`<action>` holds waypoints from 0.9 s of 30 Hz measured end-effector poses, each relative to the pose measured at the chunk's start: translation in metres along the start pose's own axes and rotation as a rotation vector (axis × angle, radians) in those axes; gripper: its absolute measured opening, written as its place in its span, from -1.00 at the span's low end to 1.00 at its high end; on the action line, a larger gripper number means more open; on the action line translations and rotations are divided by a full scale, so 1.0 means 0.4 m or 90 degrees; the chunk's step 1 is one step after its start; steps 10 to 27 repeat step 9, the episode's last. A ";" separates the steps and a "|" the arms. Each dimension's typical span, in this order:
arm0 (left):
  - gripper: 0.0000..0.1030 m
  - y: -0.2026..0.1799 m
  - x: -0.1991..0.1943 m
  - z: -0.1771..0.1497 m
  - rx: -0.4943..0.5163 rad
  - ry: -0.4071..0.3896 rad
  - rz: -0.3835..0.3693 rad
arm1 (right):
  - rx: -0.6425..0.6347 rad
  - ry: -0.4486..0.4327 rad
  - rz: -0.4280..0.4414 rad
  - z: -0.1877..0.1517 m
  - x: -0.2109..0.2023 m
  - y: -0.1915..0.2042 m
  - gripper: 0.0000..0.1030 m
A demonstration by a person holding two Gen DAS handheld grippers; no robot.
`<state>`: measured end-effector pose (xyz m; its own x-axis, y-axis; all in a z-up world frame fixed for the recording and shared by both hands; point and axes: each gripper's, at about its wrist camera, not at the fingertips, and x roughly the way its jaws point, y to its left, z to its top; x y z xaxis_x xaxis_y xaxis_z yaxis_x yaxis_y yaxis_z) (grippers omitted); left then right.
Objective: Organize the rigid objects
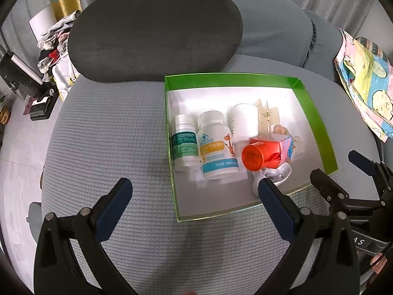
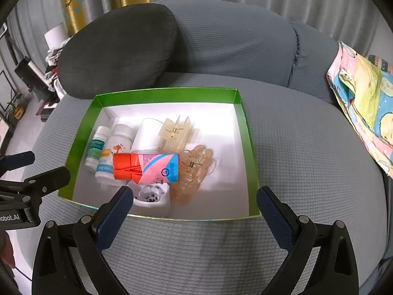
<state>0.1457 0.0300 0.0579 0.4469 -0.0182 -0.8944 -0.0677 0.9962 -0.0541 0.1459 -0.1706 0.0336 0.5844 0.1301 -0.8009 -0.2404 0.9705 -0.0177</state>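
A green-rimmed white box (image 1: 316, 120) (image 2: 81, 132) sits on a grey sofa seat. It holds a green-label bottle (image 1: 184, 142) (image 2: 97, 146), an orange-label bottle (image 1: 216, 147) (image 2: 115, 147), a white bottle (image 1: 243, 123) (image 2: 147, 135), an orange-capped pink bottle (image 1: 260, 157) (image 2: 147, 168) lying on top, a white round object (image 1: 275, 174) (image 2: 152, 196), a cream hair clip (image 1: 266, 116) (image 2: 175, 132) and an orange hair clip (image 2: 194, 172). My left gripper (image 1: 194, 191) is open and empty, near the box's front left. My right gripper (image 2: 195, 199) (image 1: 341, 167) is open and empty at the box's front edge.
A dark grey cushion (image 1: 152, 27) (image 2: 118, 49) leans behind the box. A patterned cloth (image 1: 366, 86) (image 2: 366, 103) lies on the sofa's right. Clutter and clothes (image 1: 54, 46) stand on the floor at far left. Bare sofa seat (image 1: 110, 135) lies left of the box.
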 end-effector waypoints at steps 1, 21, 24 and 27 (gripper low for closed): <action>0.98 -0.001 0.000 -0.001 0.002 0.000 -0.001 | 0.000 0.000 0.000 0.000 0.000 0.000 0.95; 0.98 -0.003 0.004 -0.003 0.002 0.004 0.006 | 0.000 0.000 0.001 -0.001 0.000 0.001 0.95; 0.98 -0.003 0.004 -0.003 0.002 0.004 0.006 | 0.000 0.000 0.001 -0.001 0.000 0.001 0.95; 0.98 -0.003 0.004 -0.003 0.002 0.004 0.006 | 0.000 0.000 0.001 -0.001 0.000 0.001 0.95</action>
